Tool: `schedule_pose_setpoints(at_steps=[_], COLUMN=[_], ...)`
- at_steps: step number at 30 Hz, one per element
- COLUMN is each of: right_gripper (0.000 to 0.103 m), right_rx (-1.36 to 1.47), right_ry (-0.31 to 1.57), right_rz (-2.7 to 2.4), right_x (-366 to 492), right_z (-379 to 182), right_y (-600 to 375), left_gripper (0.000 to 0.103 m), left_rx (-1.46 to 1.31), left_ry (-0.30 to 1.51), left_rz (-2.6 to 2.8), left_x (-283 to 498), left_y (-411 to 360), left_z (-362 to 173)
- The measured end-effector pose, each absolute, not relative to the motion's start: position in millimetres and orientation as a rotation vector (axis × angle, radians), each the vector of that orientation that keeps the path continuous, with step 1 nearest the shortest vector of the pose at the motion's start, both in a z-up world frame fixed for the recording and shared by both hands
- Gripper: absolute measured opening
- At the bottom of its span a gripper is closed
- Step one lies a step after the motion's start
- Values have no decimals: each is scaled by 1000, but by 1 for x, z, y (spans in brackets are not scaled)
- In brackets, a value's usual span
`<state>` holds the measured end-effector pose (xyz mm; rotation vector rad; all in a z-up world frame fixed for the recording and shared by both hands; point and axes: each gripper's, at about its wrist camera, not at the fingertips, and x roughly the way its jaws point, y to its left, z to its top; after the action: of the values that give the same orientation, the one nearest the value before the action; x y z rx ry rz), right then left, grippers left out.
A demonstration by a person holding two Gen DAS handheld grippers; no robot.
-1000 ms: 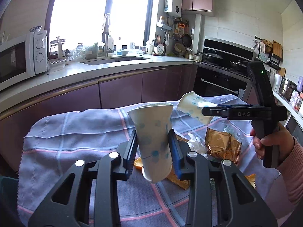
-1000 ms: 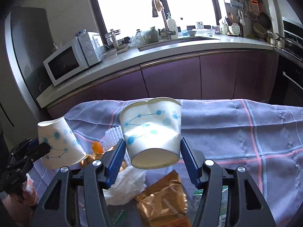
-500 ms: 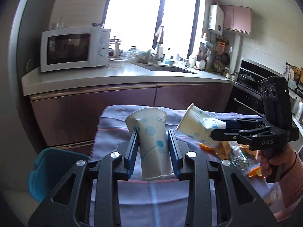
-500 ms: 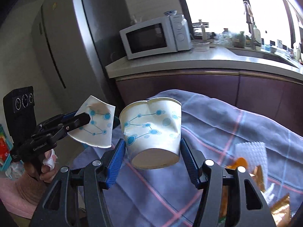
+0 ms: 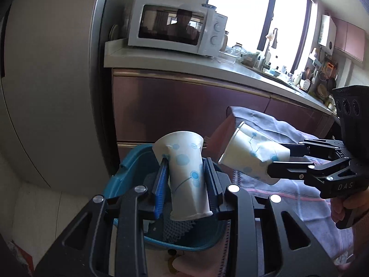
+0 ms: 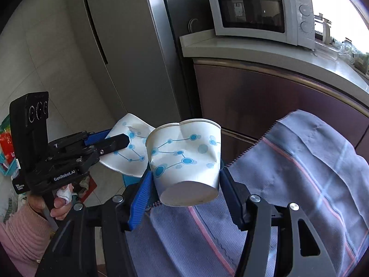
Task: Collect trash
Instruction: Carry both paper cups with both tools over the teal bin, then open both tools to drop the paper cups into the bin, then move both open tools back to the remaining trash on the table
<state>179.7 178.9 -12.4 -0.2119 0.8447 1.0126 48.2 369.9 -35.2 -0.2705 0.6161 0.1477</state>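
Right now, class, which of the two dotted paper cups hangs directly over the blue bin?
The cup in the left gripper: this paper cup hangs above the blue bin, while the right gripper's cup hangs beside the bin, over the cloth's edge.

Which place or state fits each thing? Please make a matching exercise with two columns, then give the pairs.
Things:
1. white paper cup with blue dots in the left tool
2. teal plastic bin
3. white microwave oven
4. grey checked cloth

Places or states:
A. on the counter
B. draped over the table
C. pinched between two pads
D. below the held cup

Pairs: 1-C, 2-D, 3-A, 4-B
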Motion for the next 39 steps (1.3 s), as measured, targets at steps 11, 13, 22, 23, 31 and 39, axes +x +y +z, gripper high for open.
schedule_pose_setpoints(at_steps=[11,13,22,23,31,39], right_gripper=[62,62,63,63,67,67], right_rx=[-260,-257,-163,-149,-61,51], right_ry=[957,964,912,895,769,717], right_rz=[982,978,1015,1018,985,813], right_x=[195,197,178,173,137,112], right_z=[-56,-59,-36,-30,6,8], right_y=[238,240,182,170,73,-39], left_gripper=[42,45,53,55,63,64], left_rx=[-308,-318,-281,-275,-193,-144], left_ry=[747,751,651,629,515,531], left_rz=[201,210,163,146,-59,-284], left_x=[81,82,65,61,43,47], left_y=[404,405,376,369,286,190], left_z=[-94,-100,-68,-61,-14,-11])
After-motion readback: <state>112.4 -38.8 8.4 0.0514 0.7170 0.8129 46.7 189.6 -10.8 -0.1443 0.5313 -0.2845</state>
